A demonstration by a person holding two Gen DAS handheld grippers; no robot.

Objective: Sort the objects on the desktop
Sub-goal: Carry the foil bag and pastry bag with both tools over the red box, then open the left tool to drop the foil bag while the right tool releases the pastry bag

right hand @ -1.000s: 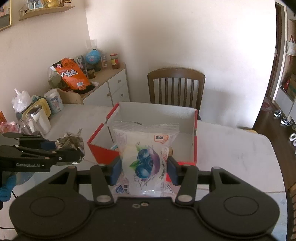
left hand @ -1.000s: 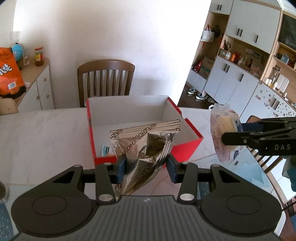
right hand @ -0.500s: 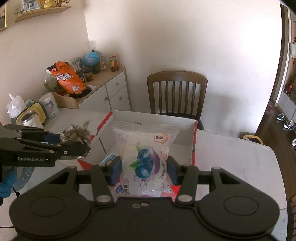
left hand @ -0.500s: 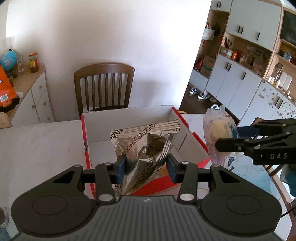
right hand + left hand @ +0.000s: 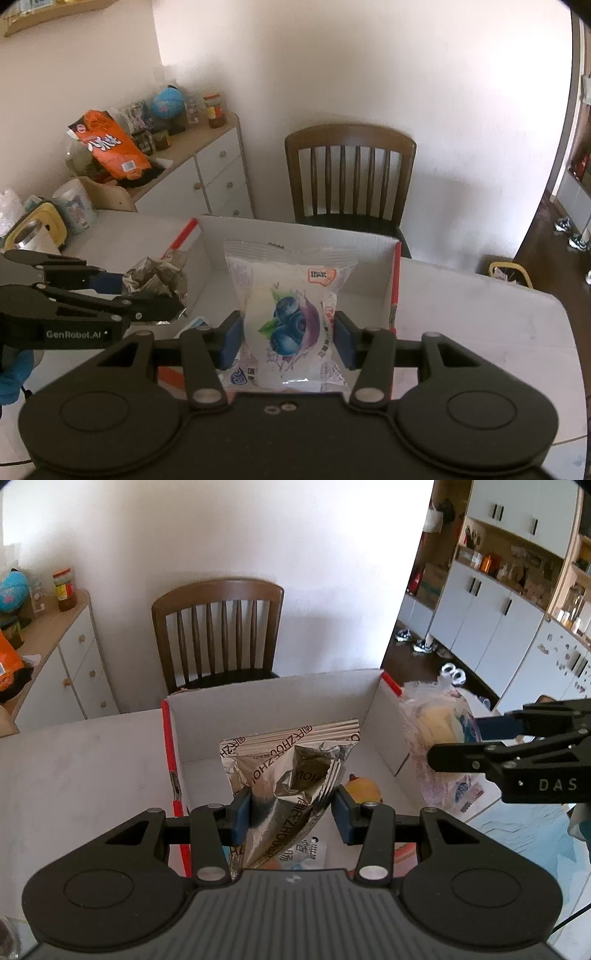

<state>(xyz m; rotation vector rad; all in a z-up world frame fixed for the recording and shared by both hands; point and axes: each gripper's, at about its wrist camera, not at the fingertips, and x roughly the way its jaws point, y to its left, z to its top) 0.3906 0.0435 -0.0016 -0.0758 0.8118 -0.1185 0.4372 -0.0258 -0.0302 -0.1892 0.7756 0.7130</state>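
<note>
My left gripper is shut on a crinkled silver foil packet, held over the open red box with white inner walls. My right gripper is shut on a white bread packet printed with blueberries, also above the box. Each view catches the other gripper from the side: the right one holds its bread packet at the box's right wall, the left one holds the foil packet at the left wall. An orange toy and a blue-white packet lie inside the box.
The box stands on a white marble table. A brown wooden chair is behind it. A sideboard with an orange bag, jars and a globe stands at the left. A yellow-lidded kettle sits at the table's left end.
Both grippers have moved forward and down over the box with their packets held. The box looks nearer and its inside, with the orange toy, has come into view.
</note>
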